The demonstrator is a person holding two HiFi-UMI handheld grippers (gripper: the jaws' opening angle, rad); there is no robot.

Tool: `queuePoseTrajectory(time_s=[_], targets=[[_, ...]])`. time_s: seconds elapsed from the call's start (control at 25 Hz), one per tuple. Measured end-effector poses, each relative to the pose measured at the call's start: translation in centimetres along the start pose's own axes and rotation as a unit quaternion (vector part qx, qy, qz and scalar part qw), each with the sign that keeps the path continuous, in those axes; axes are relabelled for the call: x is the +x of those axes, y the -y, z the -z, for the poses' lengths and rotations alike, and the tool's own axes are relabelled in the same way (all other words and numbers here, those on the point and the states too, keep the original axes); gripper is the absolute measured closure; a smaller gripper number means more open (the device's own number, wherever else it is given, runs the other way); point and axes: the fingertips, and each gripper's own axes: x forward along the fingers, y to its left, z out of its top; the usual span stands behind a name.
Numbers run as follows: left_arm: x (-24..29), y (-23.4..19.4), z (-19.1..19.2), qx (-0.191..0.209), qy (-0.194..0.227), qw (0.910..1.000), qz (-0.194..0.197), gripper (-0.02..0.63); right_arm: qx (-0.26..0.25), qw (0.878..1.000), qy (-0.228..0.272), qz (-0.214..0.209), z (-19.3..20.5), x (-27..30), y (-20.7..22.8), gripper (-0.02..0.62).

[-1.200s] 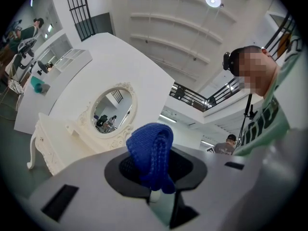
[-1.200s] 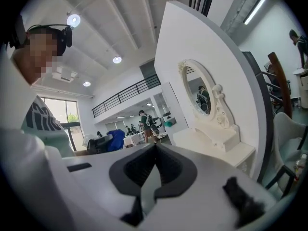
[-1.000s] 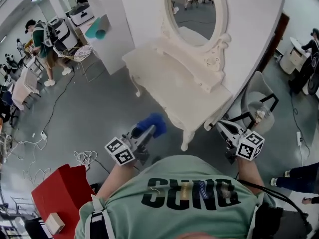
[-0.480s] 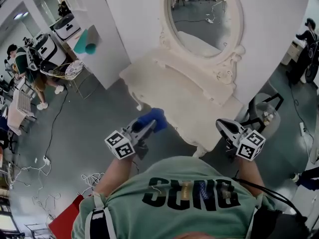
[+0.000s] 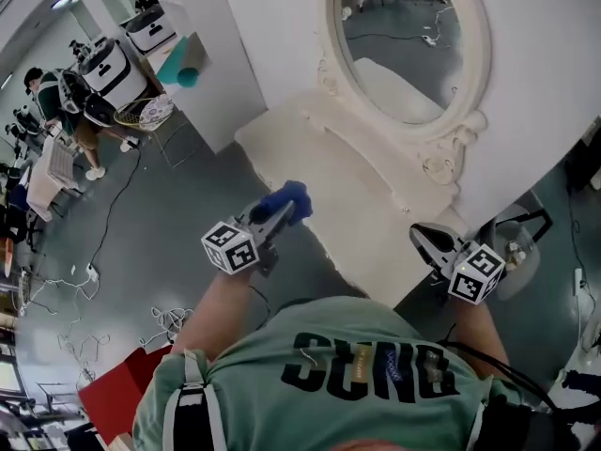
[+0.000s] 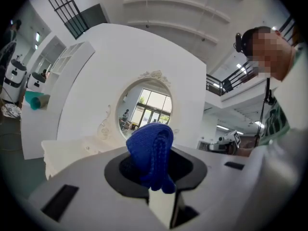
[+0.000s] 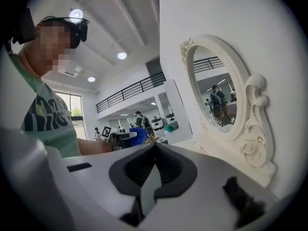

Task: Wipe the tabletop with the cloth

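Observation:
A blue knitted cloth (image 5: 286, 200) is bunched in my left gripper (image 5: 282, 212), whose jaws are shut on it, just off the near left edge of the white dressing table (image 5: 347, 191). In the left gripper view the cloth (image 6: 151, 155) fills the space between the jaws, with the table's oval mirror (image 6: 144, 110) behind it. My right gripper (image 5: 424, 240) hangs at the table's near right corner, shut with nothing in it. The right gripper view shows its jaws (image 7: 154, 146) pressed together, the mirror (image 7: 219, 90) to the right and the cloth (image 7: 138, 134) far off.
An ornate oval mirror (image 5: 413, 40) stands at the back of the table against a white wall. A chair (image 5: 512, 242) stands right of the table. Cables (image 5: 56, 280) lie on the grey floor at left, with a red box (image 5: 117, 393) near my feet. People and carts stand far left.
The table has come closer and now lies right in front of me. My left gripper with the blue cloth has risen toward the table's near edge. The right gripper has kept its place.

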Motion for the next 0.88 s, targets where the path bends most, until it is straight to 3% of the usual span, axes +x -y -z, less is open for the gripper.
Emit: queuePoseTrajectory(time_s=[0.16, 0.32, 0.6, 0.76, 0.88], targets=[[2.5, -7.3, -1.6, 0.030, -0.026, 0.9986, -0.036, 0.495, -0.009, 1.000, -0.014, -0.015, -0.8, 5.3, 2.7, 0.583], [7.1, -19.8, -2.9, 0.091, -0.070, 0.9920, -0.054, 0.495, -0.004, 1.000, -0.025, -0.004, -1.1, 13.6, 6.7, 0.583], [19.1, -45.4, -3.3, 0.139, -0.165, 0.9734, -0.077, 0.495, 0.025, 0.998, -0.034, 0.054, -3.0, 27.0, 10.3, 0.583], [28.9, -55.0, -1.2, 0.151, -0.205, 0.9648, -0.066, 0.495, 0.054, 0.993, -0.038, 0.101, -3.2, 30.1, 12.7, 0.583], [36.9, -60.4, 0.5, 0.187, -0.234, 0.9515, -0.070, 0.495, 0.075, 0.983, -0.073, 0.151, -1.3, 30.0, 15.9, 0.583]])
